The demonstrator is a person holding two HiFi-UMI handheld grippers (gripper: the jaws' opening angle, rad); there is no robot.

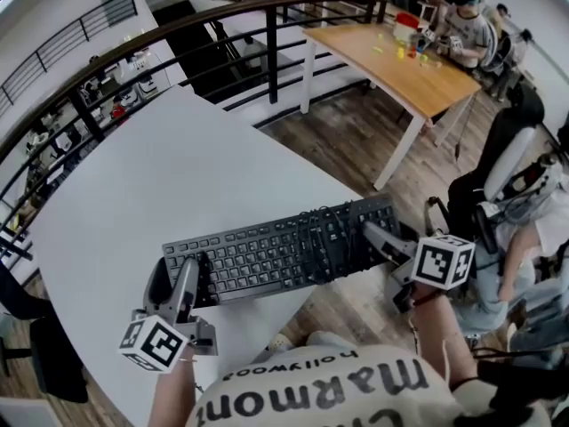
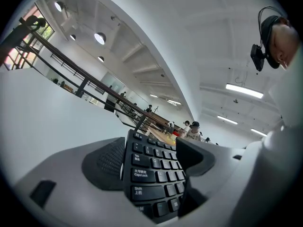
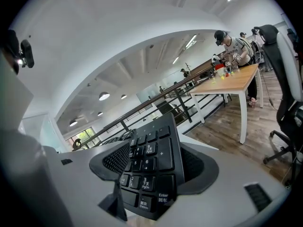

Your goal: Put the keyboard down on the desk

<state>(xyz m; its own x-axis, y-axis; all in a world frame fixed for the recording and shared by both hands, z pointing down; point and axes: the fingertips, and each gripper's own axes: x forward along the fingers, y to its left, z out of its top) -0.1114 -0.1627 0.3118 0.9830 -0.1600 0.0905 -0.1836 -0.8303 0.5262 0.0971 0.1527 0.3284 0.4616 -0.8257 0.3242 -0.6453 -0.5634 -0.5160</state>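
Observation:
A black keyboard (image 1: 267, 254) lies crosswise over the near corner of the white desk (image 1: 178, 176), held at both ends. Its right end overhangs the desk edge above the wooden floor. A coiled black cable (image 1: 324, 231) rests on its keys. My left gripper (image 1: 175, 280) is shut on the keyboard's left end; the Caps Lock end of the keyboard (image 2: 151, 171) sits between the jaws of the left gripper (image 2: 156, 176). My right gripper (image 1: 382, 240) is shut on the number-pad end of the keyboard (image 3: 149, 162), which fills the right gripper (image 3: 151, 174). I cannot tell whether the keyboard touches the desk.
A black railing (image 1: 267, 25) curves behind the desk. A wooden table (image 1: 400, 56) with small coloured objects and seated people stands at the back right. An office chair (image 1: 507, 149) and a seated person (image 1: 533, 229) are close on the right. A dark chair (image 1: 44, 354) stands at the left.

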